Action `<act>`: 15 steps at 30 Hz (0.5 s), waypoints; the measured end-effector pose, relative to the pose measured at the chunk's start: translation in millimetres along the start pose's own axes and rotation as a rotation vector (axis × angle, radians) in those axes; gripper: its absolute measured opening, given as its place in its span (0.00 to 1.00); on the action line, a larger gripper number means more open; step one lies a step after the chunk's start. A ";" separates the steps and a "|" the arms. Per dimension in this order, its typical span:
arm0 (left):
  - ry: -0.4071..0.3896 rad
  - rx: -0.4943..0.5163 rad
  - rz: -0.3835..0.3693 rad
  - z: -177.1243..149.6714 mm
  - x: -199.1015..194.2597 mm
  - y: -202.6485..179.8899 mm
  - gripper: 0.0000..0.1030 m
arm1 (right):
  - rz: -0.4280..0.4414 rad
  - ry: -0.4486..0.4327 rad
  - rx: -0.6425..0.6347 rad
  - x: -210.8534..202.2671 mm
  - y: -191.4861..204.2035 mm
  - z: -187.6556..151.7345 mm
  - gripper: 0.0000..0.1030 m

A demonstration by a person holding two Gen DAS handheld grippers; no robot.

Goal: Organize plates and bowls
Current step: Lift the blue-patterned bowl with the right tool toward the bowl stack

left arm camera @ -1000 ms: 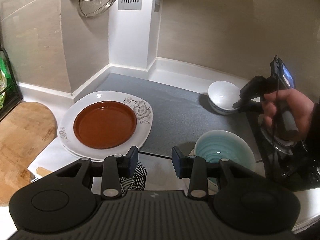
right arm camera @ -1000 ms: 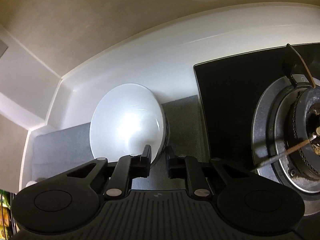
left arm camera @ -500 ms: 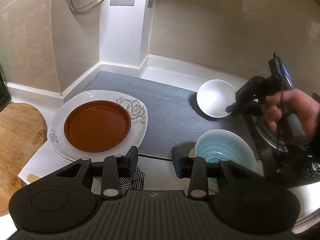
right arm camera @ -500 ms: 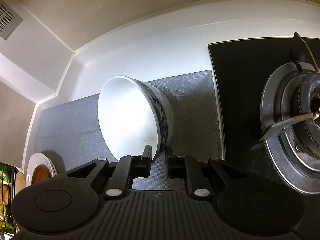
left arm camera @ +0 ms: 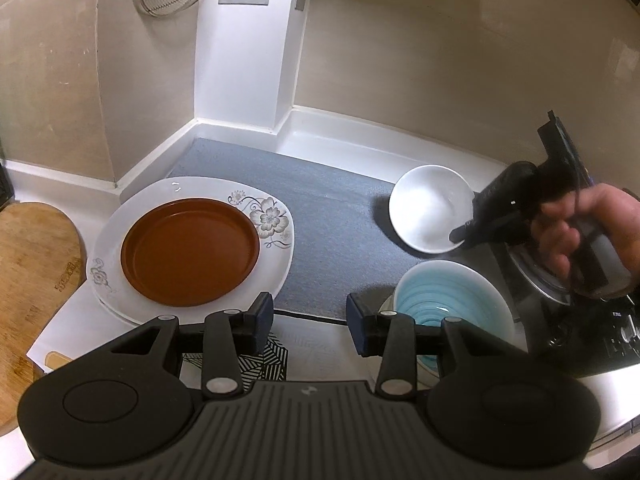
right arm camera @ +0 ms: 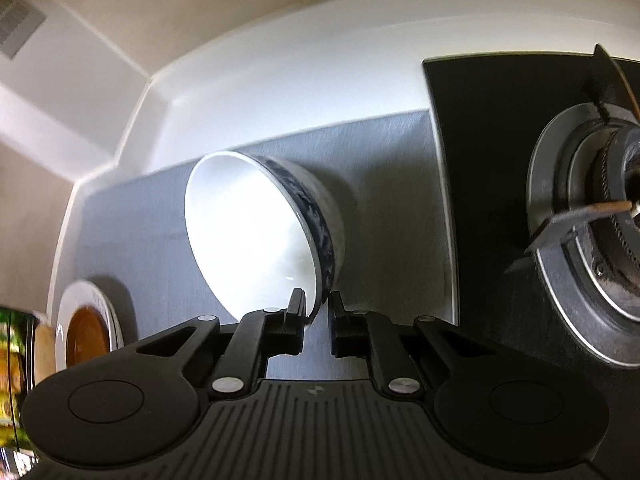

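Two bowls and two stacked plates were to be seen on the counter (left arm camera: 360,136). A white bowl (right arm camera: 260,232), banded in blue on its outside, was clamped at its near rim by the right gripper (right arm camera: 317,312), one finger inside the rim and one outside, and was held tilted, apparently clear of the grey mat (left arm camera: 332,216), with a dark shadow cast beneath it. The left gripper (left arm camera: 310,322) was held with its fingers well apart and nothing between them, low over the front edge of the counter. A ribbed blue bowl (left arm camera: 452,300) stood just beyond its right finger, near the stove (right arm camera: 580,208). To the left, a brown plate (left arm camera: 190,250) lay nested on a white flowered plate (left arm camera: 272,216), beside a wooden board (left arm camera: 36,264). The step in hand was judged to be the carrying of the white bowl toward a stacking place, the plates being taken as already gathered. The blue bowl, the larger of the two and close below the lifted one, was judged the likely destination. The next move would call for the white bowl to be levelled, centred over the blue bowl and lowered until seated before the grip was released. Since the hold was on one rim only, a slip or swing of the bowl was judged a risk, and contact between the glazed surfaces would need to be made gently.
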State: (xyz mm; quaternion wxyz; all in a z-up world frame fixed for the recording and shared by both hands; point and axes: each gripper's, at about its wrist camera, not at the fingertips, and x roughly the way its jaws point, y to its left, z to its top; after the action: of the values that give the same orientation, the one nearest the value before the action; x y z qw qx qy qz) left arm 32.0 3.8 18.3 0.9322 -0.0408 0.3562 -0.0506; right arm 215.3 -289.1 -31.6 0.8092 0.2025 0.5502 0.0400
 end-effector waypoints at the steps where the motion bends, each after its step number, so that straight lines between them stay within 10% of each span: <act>1: 0.001 -0.001 0.000 -0.2 0.3 -0.1 0.44 | 0.006 0.012 -0.015 0.0 1.5 -2.2 0.12; 11: 0.008 -0.010 0.008 -0.5 5.1 -2.0 0.45 | 0.046 0.082 -0.159 2.3 15.2 -17.1 0.20; 15: 0.013 -0.017 0.016 -1.1 6.6 -1.0 0.48 | -0.017 -0.008 -0.205 -3.5 17.5 -16.8 0.41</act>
State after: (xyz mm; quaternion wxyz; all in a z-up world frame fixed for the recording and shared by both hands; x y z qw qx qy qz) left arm 36.1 2.0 13.2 0.9299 -0.0454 0.3629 -0.0403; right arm 201.5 -269.3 -27.2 0.8282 0.1144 0.5415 0.0883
